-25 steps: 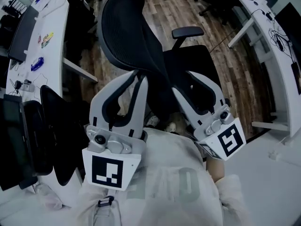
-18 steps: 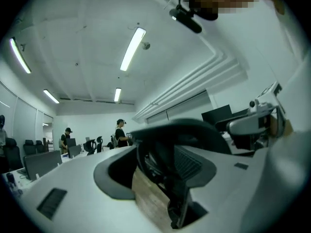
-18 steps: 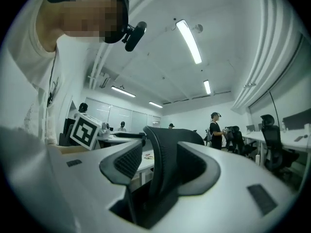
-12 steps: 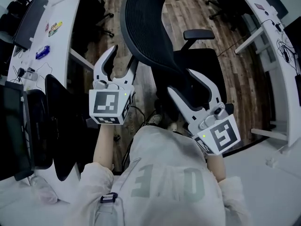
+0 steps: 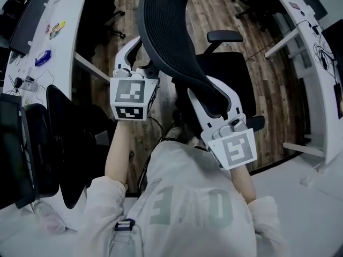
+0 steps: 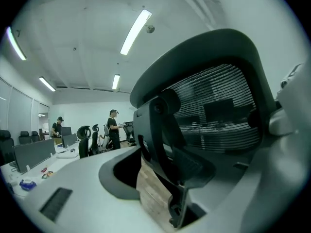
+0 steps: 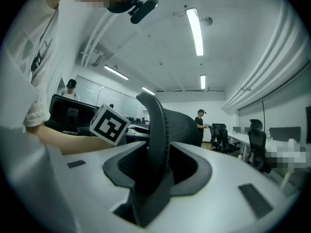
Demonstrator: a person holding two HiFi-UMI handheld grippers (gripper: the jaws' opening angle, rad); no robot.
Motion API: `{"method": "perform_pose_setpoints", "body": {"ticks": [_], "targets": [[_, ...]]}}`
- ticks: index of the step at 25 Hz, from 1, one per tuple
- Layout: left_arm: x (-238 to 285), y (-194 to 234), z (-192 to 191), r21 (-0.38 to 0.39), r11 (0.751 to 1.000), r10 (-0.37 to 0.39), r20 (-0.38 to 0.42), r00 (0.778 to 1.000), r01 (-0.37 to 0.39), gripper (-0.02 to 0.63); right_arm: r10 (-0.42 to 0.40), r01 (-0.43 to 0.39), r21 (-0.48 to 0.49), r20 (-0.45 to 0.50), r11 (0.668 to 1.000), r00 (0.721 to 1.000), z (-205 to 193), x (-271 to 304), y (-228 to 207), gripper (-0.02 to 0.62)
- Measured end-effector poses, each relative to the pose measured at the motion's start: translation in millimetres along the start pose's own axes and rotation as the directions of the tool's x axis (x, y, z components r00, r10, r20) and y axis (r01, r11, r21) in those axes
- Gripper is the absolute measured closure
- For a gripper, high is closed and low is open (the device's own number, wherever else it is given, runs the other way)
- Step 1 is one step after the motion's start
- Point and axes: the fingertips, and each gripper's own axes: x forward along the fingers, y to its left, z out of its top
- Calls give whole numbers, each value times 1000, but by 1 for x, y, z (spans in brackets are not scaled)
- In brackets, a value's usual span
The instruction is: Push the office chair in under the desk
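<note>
The black mesh office chair (image 5: 171, 42) stands on the wood floor in front of me, its back towards me. My left gripper (image 5: 140, 58) sits at the left edge of the backrest. Its jaws have just been closing a little. The chair's back frame (image 6: 170, 144) lies between them, with floor showing in a gap beside the left jaw. My right gripper (image 5: 206, 98) is on the backrest's lower right edge. Its jaws have just been closing, and the mesh edge (image 7: 158, 144) is pinched between its pads.
A white desk (image 5: 59, 42) with a keyboard and small items runs along the left. Another white desk (image 5: 316, 63) runs along the right. A second black chair (image 5: 69, 138) stands close at my left. The armrest (image 5: 222, 36) points to the right.
The left gripper has gone from close to my chest out to the backrest's left edge, and its jaws have opened. The right gripper has shifted left onto the backrest's edge.
</note>
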Motion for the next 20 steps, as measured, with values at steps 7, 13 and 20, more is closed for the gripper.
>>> {"method": "perform_pose_setpoints", "body": {"ticks": [7,13,20], "targets": [[5,-6,4,12,1000,6,24,1000,-6,465,19,-20,48,6,999,1000,3,3,3,465],[7,-9,8,14,1000,17,31,999,-17,468,25,-25,38,10,999,1000,5,-1,0,467],[10,-21,11,32,999,-8,18,1000,8,470,14,-15,59,24,998,1000,4,-11,-9,477]]}}
